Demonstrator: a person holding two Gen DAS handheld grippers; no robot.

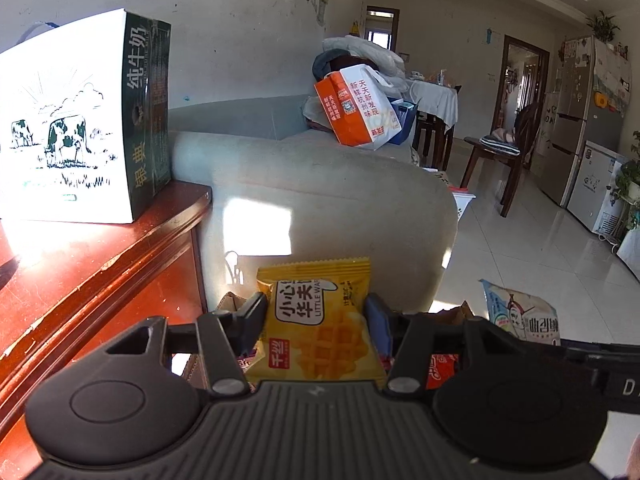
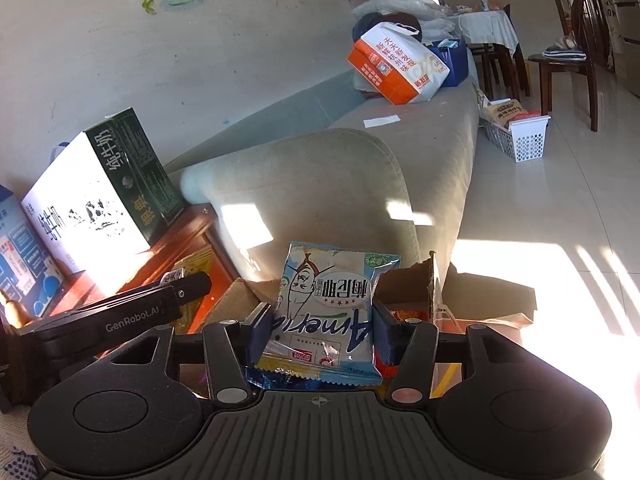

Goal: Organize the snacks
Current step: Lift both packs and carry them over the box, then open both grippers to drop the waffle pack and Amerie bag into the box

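The left claw (image 1: 316, 320) is clamped on a yellow waffle packet (image 1: 320, 320), with one pad on each long side, and holds it in the air in front of the grey sofa arm (image 1: 332, 200). The right claw (image 2: 318, 328) is clamped in the same way on a pale blue snack packet (image 2: 328, 308), which also hangs in the air, above an open cardboard box (image 2: 412, 284) that stands on the floor beside the sofa. In the left wrist view the blue packet shows at the right edge, near the yellow one but apart from it.

Both packets look light and soft: thin foil bags with some air inside, and the contents are probably brittle. The foil is smooth, so a packet can slip or turn between the pads if the grip is loose, but a hard squeeze may crush the waffle. I think the best hold is across the middle of the body, as now, not at the crimped end seams, which are thin and bend easily.

A milk carton box (image 1: 80, 120) stands on the red wooden tabletop (image 1: 100, 264) to the left. A white basket (image 2: 520, 140) with other snacks stands on the floor further along the sofa.
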